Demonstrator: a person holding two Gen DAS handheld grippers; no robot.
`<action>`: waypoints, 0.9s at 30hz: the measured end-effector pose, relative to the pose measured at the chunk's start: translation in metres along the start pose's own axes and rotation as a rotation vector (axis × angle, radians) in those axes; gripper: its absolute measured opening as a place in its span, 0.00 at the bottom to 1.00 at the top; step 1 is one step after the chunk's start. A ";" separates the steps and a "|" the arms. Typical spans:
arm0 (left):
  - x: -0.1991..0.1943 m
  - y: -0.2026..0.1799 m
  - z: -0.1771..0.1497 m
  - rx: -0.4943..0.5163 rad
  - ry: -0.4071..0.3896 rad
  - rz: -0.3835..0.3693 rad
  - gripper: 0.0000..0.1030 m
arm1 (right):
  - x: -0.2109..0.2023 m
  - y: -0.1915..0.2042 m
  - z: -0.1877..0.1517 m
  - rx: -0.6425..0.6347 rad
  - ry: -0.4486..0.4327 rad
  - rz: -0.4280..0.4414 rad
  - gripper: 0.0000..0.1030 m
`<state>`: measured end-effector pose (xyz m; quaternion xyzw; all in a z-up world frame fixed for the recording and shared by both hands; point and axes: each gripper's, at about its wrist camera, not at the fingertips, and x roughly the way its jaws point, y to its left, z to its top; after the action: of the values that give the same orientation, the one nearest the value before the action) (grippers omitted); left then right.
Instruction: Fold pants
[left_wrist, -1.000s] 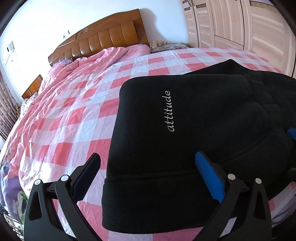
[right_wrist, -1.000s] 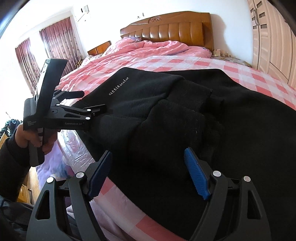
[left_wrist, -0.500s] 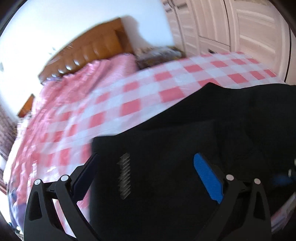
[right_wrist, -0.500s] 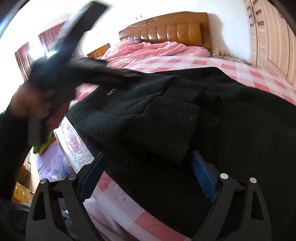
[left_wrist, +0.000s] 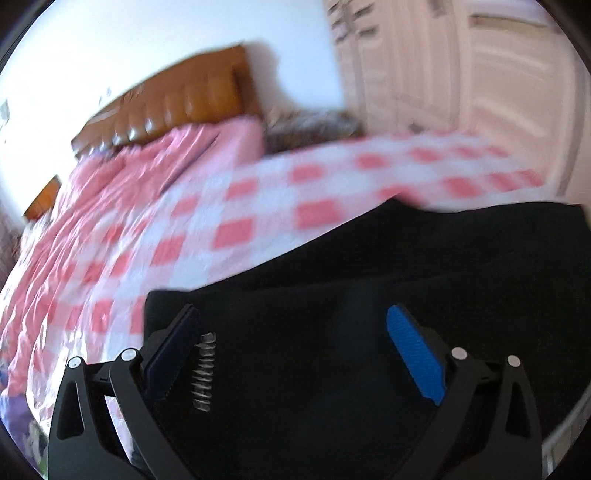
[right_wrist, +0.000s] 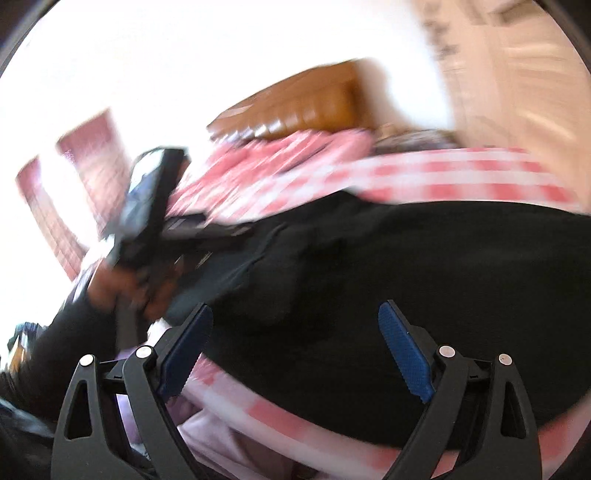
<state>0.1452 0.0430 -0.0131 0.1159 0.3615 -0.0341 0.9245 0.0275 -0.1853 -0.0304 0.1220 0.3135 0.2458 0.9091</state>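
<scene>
The black fleece pants (left_wrist: 351, 325) lie folded on the pink checked bed, with white lettering (left_wrist: 203, 373) near the left edge. My left gripper (left_wrist: 291, 339) is open and hovers low over the folded part, jaws wide apart. In the right wrist view the pants (right_wrist: 406, 280) fill the lower right. My right gripper (right_wrist: 295, 332) is open above their near edge. The left gripper and the hand holding it (right_wrist: 147, 236) show at the left, over the pants. Both views are blurred.
The bed has a pink checked cover (left_wrist: 221, 221), a rumpled pink quilt (left_wrist: 122, 184) and a wooden headboard (left_wrist: 166, 107) at the far end. White wardrobe doors (left_wrist: 461, 74) stand at the right. Red curtains (right_wrist: 92, 177) hang at the left.
Both grippers have swung upward and forward over the pants; the pants sit lower in both views. The left gripper has moved in over the folded part. Both jaws stay open.
</scene>
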 end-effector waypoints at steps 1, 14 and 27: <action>-0.010 -0.015 -0.001 0.022 -0.018 -0.036 0.98 | -0.020 -0.017 -0.002 0.066 -0.031 -0.039 0.86; 0.022 -0.076 -0.044 0.150 0.084 -0.126 0.99 | -0.086 -0.125 -0.052 0.443 -0.041 -0.248 0.86; 0.028 -0.073 -0.045 0.122 0.082 -0.142 0.99 | -0.051 -0.140 -0.044 0.484 0.072 -0.229 0.89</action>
<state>0.1258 -0.0162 -0.0782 0.1474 0.4037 -0.1166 0.8954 0.0171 -0.3278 -0.0914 0.2907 0.4072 0.0632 0.8635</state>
